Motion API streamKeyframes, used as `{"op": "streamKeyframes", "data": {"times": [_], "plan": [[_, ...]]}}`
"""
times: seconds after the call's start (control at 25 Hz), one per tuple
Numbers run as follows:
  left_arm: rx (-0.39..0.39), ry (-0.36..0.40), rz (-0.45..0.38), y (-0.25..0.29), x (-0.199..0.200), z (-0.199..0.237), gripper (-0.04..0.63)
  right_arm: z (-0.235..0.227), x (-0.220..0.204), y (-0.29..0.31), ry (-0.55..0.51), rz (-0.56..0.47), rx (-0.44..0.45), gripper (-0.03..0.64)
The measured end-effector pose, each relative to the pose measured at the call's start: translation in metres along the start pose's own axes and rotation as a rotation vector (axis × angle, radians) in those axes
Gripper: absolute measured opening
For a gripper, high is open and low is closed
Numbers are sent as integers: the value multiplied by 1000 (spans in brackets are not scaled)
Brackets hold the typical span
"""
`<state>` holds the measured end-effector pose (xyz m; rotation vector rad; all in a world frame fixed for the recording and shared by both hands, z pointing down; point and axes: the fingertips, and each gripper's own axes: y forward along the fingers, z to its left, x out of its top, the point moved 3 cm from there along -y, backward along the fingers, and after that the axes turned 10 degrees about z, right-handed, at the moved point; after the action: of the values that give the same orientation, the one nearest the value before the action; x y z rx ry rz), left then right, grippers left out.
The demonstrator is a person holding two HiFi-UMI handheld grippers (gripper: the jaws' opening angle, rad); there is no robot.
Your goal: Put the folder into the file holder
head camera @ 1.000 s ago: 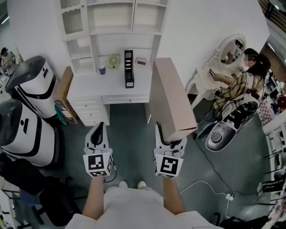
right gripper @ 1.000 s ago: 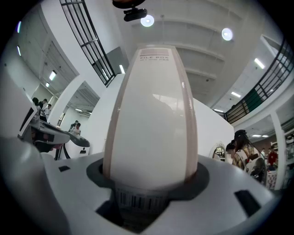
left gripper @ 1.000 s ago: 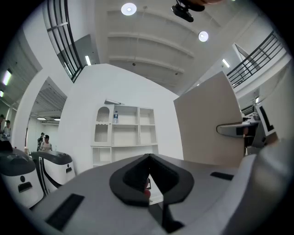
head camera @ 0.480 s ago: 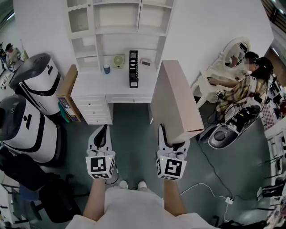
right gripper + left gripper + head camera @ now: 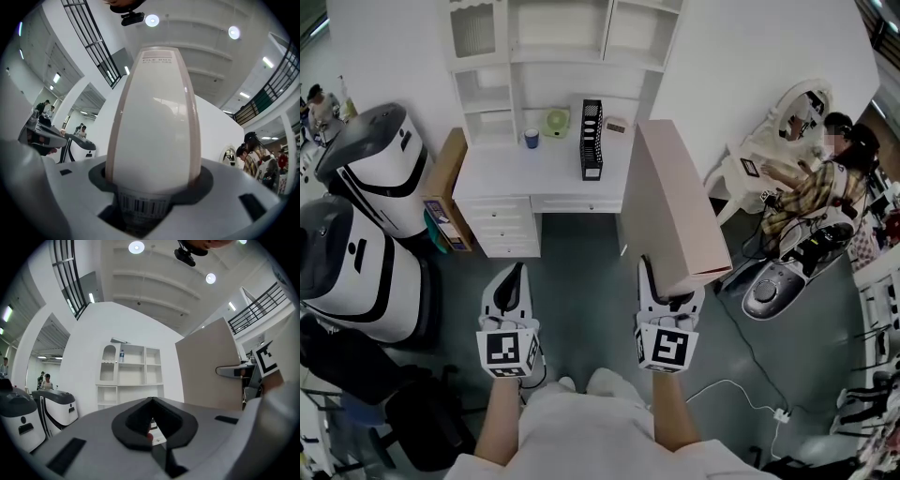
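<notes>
Left gripper (image 5: 514, 281): jaws together, nothing between them, held over the floor. Black file holder (image 5: 592, 141): upright on the white desk (image 5: 502, 178), well apart from both grippers. Pink folder (image 5: 670, 211): raised, its lower end clamped in the right gripper (image 5: 664, 286).

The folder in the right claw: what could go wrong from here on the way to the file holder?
1. The right claw grips the tall folder only at its lower end, so it may tilt or slip while carried.
2. The file holder is narrow and stands free on the desk near a cup; a misaimed folder could push it over.
3. The shelf above may block the tall folder as it is lowered in.
</notes>
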<state>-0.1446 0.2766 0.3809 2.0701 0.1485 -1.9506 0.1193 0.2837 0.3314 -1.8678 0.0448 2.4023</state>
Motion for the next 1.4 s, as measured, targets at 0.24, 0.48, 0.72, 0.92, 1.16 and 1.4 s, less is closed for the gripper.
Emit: {"op": "streamKeyframes", "data": {"times": [0.24,0.48,0.72,0.92,1.16,1.4], "plan": [[14,9,9,46,0,23,-9,4,-10,46,41,29,-6,284],[34,60,17,131,4,41,-9,-13,-30,134,94,7,-20,284],[49,54,24,245,16,52,-9,-40,-45,238,102,-13,10,284],[70,45,14,310,34,62,-9,-54,-51,313,101,-18,32,284],[92,-4,26,366,35,92,-9,-54,-64,394,148,-1,28,284],[67,-34,17,426,37,131,-11,-39,-83,469,183,30,5,284]]}}
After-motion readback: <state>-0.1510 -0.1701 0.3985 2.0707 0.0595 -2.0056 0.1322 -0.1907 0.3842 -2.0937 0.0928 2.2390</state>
